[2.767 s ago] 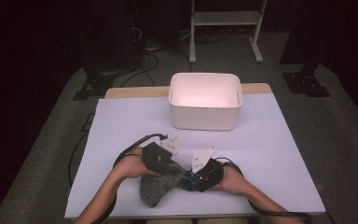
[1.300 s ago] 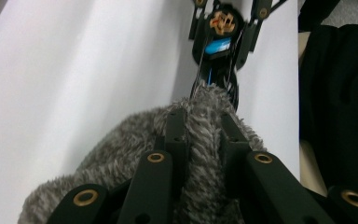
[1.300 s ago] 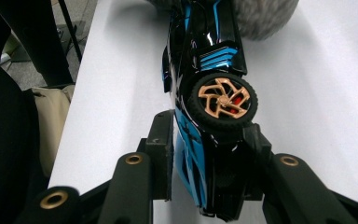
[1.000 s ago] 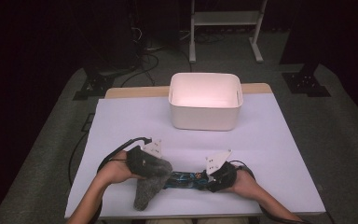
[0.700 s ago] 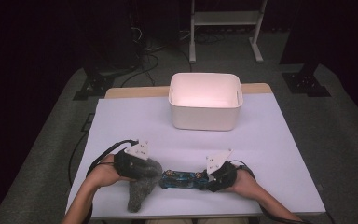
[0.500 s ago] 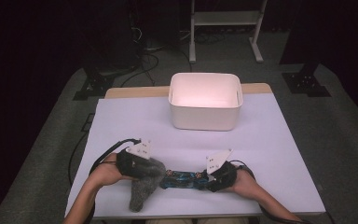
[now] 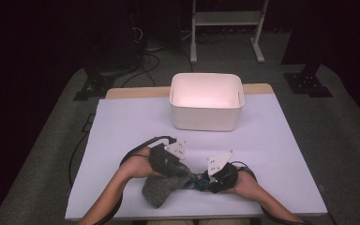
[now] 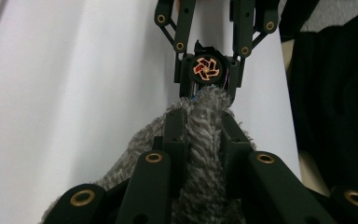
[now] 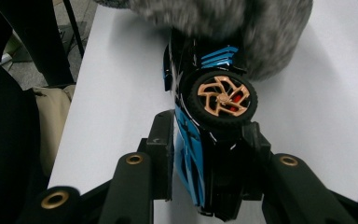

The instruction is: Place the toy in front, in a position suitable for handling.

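The desk (image 7: pixel 122 122), covered by a pale sheet, carries everything, and the work sits at its near edge, about midway along it. A white bin (image 7: pixel 206 101) stands toward the far edge, well apart from both hands, with its opening facing up.

Next in size is the grey furry cloth (image 7: pixel 161 187), bunched near the front edge, its loose bulk drooping toward the person. The left gripper (image 7: pixel 180 165) has its jaws clenched on a fold of that cloth; in the left gripper view the grey pile (image 8: pixel 205 140) stands squeezed between the two black jaws and reaches forward to touch the toy's wheel.

The right gripper (image 7: pixel 205 180) lies just right of the cloth, pointing left at it. Its jaws clasp a blue and black toy car (image 9: pixel 205 140), held on its side so that one copper-spoked wheel (image 9: pixel 222 99) faces the right gripper view's camera. The jaws press against the car's body from either side. The far end of the car disappears beneath the cloth, so cloth and car touch there, between the two grippers.
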`<state>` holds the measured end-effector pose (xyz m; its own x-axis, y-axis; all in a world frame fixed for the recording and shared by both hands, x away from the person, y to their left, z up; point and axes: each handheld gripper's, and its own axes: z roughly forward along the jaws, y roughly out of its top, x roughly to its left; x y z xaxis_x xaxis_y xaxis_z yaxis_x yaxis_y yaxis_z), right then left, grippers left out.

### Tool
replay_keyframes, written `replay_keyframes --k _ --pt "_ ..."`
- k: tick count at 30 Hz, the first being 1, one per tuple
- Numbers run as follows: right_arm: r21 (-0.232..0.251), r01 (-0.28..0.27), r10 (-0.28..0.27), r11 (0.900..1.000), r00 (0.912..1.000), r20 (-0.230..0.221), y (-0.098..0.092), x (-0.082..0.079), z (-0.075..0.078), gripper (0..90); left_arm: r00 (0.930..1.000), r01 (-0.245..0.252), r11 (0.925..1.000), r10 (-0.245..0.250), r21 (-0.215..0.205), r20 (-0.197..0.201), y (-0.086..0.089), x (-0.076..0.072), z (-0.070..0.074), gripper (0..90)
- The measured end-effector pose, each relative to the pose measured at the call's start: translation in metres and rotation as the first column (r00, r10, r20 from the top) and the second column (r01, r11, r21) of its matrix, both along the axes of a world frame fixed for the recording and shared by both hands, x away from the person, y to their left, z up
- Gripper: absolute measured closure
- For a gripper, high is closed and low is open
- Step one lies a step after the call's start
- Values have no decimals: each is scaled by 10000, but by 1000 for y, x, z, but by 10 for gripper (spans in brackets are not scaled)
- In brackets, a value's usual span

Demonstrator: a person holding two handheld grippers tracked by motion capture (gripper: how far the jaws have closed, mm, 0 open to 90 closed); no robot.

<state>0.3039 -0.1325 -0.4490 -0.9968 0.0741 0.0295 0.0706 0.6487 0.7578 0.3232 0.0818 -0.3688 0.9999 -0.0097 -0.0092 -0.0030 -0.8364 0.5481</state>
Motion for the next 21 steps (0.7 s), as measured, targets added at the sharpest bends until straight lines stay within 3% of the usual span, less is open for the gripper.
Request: replay_keyframes --k 4,16,21 --pt "-35 -26 26 10000 10000 70 0 -1 0 638 9996 -208 9997 205 -158 -185 12 0 -2 773" --pt "-4 -15 15 10000 9999 115 0 -1 -1 638 9921 -1239 9901 1223 -664 -282 78 -9 -2 775" --pt "31 -51 51 10000 9999 87 -1 1 -1 637 9901 -1389 9844 1359 -1077 -347 88 -8 0 775"
